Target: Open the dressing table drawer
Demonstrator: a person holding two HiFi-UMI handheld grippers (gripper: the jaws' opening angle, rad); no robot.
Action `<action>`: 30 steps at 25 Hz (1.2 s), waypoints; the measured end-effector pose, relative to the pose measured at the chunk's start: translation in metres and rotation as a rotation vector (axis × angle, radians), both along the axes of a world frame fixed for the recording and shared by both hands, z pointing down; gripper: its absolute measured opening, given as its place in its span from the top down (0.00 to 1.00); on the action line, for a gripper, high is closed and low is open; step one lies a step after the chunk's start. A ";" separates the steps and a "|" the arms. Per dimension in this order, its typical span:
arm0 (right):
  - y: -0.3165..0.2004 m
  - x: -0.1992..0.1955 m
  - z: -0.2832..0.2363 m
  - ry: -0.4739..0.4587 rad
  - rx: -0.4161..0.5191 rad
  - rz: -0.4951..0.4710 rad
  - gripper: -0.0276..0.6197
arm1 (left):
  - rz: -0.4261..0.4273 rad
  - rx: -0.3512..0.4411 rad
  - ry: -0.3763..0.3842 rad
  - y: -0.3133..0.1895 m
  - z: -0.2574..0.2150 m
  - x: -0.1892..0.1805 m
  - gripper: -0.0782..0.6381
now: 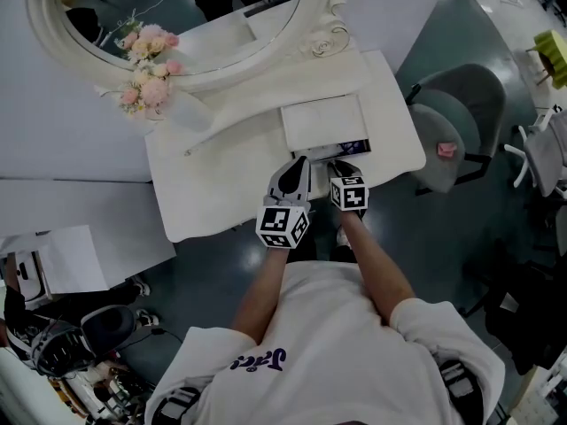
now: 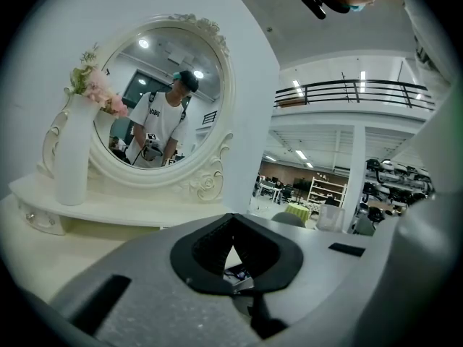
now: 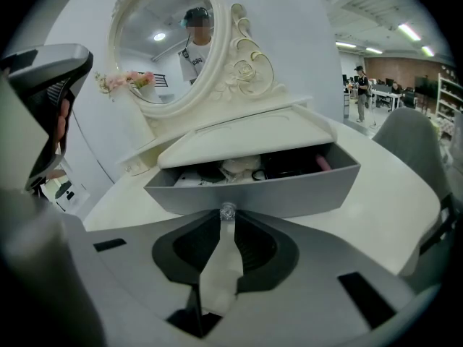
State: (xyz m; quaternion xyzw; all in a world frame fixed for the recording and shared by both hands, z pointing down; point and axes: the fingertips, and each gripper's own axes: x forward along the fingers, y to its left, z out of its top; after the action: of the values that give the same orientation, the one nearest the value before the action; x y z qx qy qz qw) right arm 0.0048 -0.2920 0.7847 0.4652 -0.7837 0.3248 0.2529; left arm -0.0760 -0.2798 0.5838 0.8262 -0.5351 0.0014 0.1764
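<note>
The right gripper (image 3: 228, 223) has its jaws drawn narrow onto the small clear knob (image 3: 228, 210), which sits at the centre of the grey drawer (image 3: 289, 190) front, directly ahead of the jaw tips. The drawer stands partly out of its white housing (image 3: 246, 139). The right gripper view shows dark items and a pink object (image 3: 323, 163) inside; the head view reduces these to a dark strip.

The left gripper (image 2: 233, 248) has its jaws almost together, with a thin slit between them and nothing gripped. Its view shows, above and left of the jaws, the oval mirror (image 2: 155, 96) and a white vase (image 2: 72, 157) of pink flowers (image 2: 98, 89).

Only the head view shows both grippers side by side at the drawer front. It also shows the white surface (image 1: 221, 175) and a grey chair (image 1: 461, 118) right of the right jaws.
</note>
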 end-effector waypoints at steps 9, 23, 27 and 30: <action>0.024 0.004 0.000 -0.005 -0.006 -0.001 0.85 | -0.008 -0.004 0.031 0.015 -0.003 0.001 0.87; 0.060 0.007 0.004 -0.016 -0.010 -0.005 0.85 | 0.007 -0.016 0.036 0.040 0.002 0.012 0.87; 0.068 0.009 0.005 -0.026 -0.023 0.004 0.85 | 0.006 -0.019 0.031 0.047 0.003 0.012 0.87; 0.076 0.007 0.007 -0.038 -0.028 0.004 0.85 | 0.003 -0.020 0.029 0.050 0.004 0.012 0.87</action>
State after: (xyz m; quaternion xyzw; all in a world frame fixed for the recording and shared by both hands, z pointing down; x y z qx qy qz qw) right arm 0.0115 -0.2156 0.7918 0.4568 -0.7829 0.3450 0.2437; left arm -0.0641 -0.2294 0.5876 0.8252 -0.5311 -0.0051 0.1925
